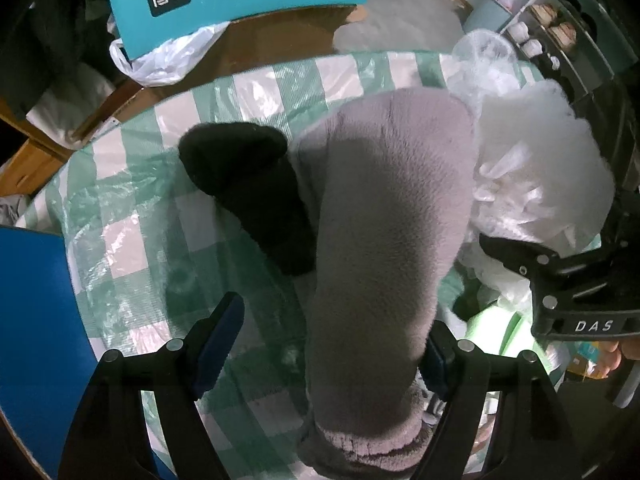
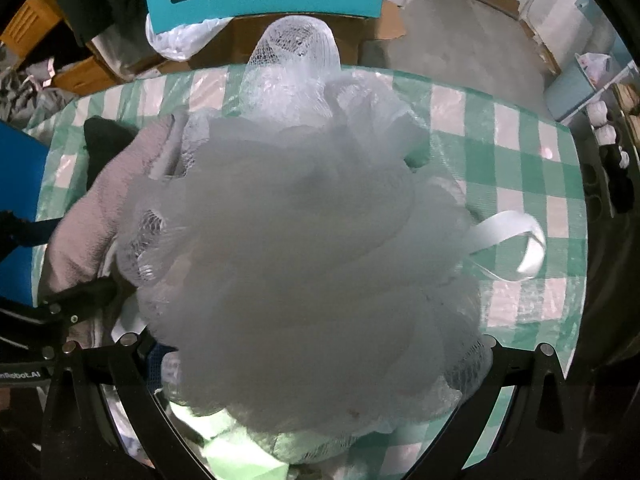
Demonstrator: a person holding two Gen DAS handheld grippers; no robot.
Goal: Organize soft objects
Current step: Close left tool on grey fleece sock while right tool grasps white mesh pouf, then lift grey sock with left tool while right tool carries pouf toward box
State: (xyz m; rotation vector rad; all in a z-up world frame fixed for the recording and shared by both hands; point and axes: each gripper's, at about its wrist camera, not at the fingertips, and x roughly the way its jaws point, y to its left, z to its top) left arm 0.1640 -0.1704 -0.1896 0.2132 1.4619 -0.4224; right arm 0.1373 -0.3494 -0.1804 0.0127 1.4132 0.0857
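On your left, the black sock (image 1: 244, 188) lay flat on the green checked tablecloth (image 1: 120, 216), touching the grey fleece sock (image 1: 384, 220). Your left gripper (image 1: 332, 348) stood apart, astride that grey sock near its cuff; only the right pad seemed to touch it. It looked limp and light, so pinching the ribbed cuff would likely suit. Further right, the white mesh bath pouf (image 2: 304, 232) (airy, springy, snag-prone) filled your right gripper (image 2: 320, 364); I cannot tell whether it was clamped. Its ribbon loop (image 2: 516, 240) offered a firmer hold.
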